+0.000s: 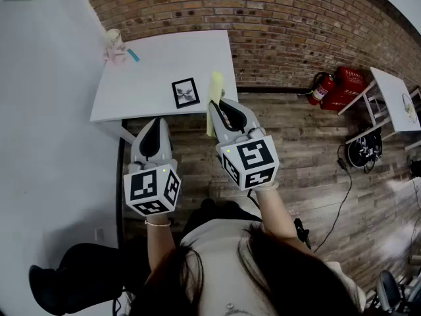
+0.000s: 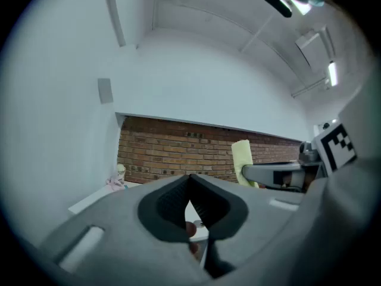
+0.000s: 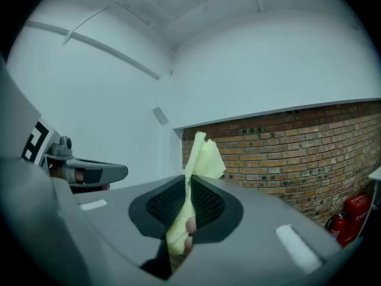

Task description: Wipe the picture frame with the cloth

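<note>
A small black picture frame point(image 1: 185, 92) lies flat near the front edge of the white table point(image 1: 151, 71). My right gripper point(image 1: 217, 105) is shut on a pale yellow cloth point(image 1: 214, 94), which sticks up between its jaws point(image 3: 199, 159) and hangs below them just off the table's front right corner. My left gripper point(image 1: 152, 125) is shut with nothing in it, held level below the table's front edge. In the left gripper view the cloth point(image 2: 243, 159) and the right gripper point(image 2: 280, 174) show to the right, in front of the brick wall.
A small cup-like object point(image 1: 114, 45) and a blue item point(image 1: 133, 55) sit at the table's far left corner. A brick wall point(image 1: 283, 18) runs behind. Red fire extinguishers point(image 1: 335, 87) stand on the wooden floor at right, beside another white table point(image 1: 395, 97).
</note>
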Tool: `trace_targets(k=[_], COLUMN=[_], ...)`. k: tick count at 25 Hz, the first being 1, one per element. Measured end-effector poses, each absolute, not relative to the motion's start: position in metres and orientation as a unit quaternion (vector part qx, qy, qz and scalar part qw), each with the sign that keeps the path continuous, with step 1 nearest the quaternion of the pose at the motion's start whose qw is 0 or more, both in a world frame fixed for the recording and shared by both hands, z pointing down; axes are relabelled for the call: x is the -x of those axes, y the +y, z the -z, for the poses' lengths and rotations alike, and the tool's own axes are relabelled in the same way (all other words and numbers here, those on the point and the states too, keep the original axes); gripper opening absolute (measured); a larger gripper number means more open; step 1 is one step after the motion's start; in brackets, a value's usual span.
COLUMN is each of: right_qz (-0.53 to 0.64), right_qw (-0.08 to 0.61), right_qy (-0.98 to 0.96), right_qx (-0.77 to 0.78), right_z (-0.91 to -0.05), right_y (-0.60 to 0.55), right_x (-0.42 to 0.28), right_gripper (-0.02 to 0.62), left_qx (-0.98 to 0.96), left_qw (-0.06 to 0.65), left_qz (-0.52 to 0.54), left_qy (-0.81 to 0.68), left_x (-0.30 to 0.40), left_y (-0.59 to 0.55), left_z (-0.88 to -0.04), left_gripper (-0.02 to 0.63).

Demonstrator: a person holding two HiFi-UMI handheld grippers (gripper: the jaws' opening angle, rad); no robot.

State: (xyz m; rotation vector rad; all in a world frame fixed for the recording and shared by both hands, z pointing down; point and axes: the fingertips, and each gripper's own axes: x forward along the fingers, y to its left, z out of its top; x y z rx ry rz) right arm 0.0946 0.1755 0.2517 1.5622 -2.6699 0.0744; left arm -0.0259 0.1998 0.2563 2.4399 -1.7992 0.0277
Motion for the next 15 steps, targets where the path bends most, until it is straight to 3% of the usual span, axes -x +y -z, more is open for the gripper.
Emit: trace_targets(k=[15], right_qz=[-0.006], right_qw=[0.018], right_qy=[-0.851], right_qx=[-0.525], right_z=[-0.255], right_y=[0.166], right_x=[-0.075], right_gripper=[0.035], left_qx=[-0.831], left_qw=[0.015], left_qz=[-0.016], left_qy=[-0.556], left_x=[0.044], left_y=[0.178], left_z=[-0.261], left_gripper=[0.0])
